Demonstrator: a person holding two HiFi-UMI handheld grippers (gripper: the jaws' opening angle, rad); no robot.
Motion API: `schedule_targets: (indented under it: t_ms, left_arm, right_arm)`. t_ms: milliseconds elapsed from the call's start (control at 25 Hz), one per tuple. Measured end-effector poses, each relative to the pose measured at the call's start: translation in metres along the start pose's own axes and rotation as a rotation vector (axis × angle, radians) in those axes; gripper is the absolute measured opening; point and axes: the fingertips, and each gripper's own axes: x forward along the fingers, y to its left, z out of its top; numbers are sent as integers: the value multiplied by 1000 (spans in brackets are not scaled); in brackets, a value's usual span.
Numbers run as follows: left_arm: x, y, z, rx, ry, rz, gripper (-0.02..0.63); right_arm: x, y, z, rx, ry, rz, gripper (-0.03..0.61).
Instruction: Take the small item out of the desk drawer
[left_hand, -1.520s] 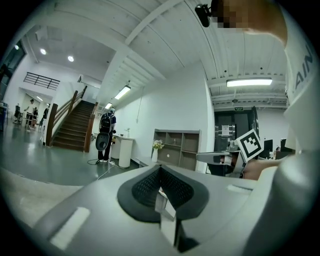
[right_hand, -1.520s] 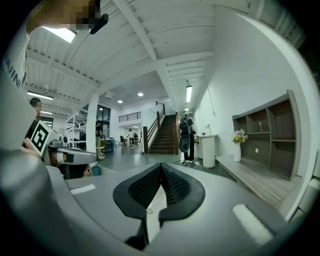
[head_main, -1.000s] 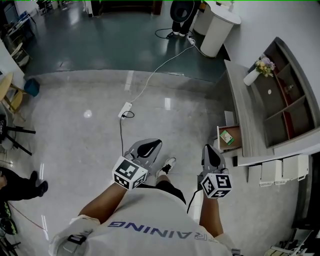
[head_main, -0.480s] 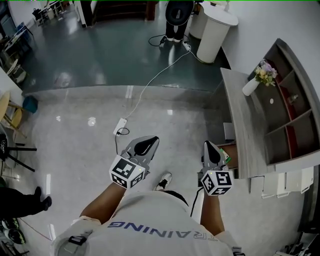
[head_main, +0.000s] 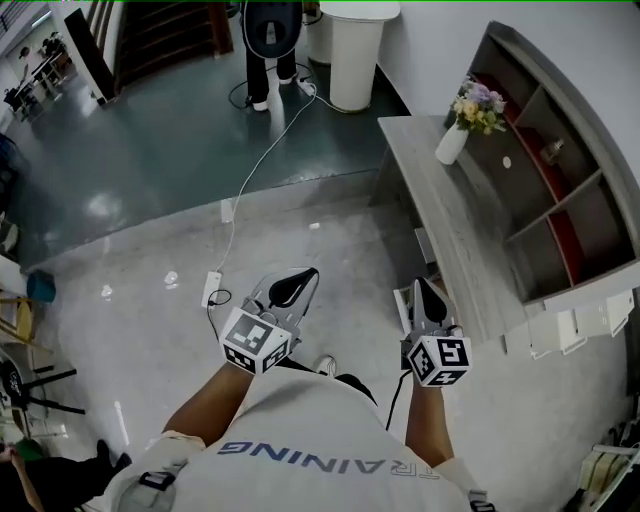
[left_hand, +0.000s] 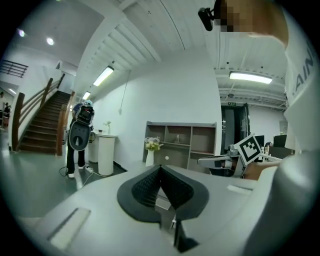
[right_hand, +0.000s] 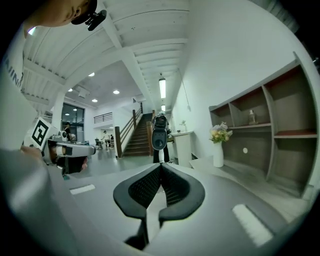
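Left gripper (left_hand: 160, 169): jaws together, ribbed pads meeting at the tips, nothing between them. Right gripper (right_hand: 161, 168): jaws together too, nothing held.

Head view: both grippers are held at waist height, pointing forward, with the left marker cube (head_main: 255, 340) and the right marker cube (head_main: 438, 360) facing up. The left one is over bare floor. The right one is at the front edge of the grey desk (head_main: 440, 215), its jaws lying over the drawer (head_main: 402, 303), of which only a pale edge shows to their left.

Small item: cannot be made out in any view, since the right gripper covers the drawer's inside.

Further out: a white vase of flowers (head_main: 452, 143) stands on the far end of the desk, and an open shelf unit (head_main: 560, 190) runs along the wall behind it. A white power strip (head_main: 212, 288) lies on the floor ahead of the left gripper, its cable (head_main: 255, 170) running off towards a person (head_main: 270, 40) who stands beside a white cylindrical stand (head_main: 355, 50).
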Motion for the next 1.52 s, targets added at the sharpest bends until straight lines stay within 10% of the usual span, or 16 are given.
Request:
schedule_targets:
  t_ms: [480,1000,1520]
  left_arm:
    - [173,-16,6,27,76,-400,2]
    - [313,-18,5,130,154,-834,2]
    - [304,-86,-33,168,251,-944,2]
  right_arm:
    - [-8,-123,0,83,-14,-422,14]
    - [-6,-160,-20,232,-3,-884,14]
    - [-58,-165,-104,438,17,-1013,88]
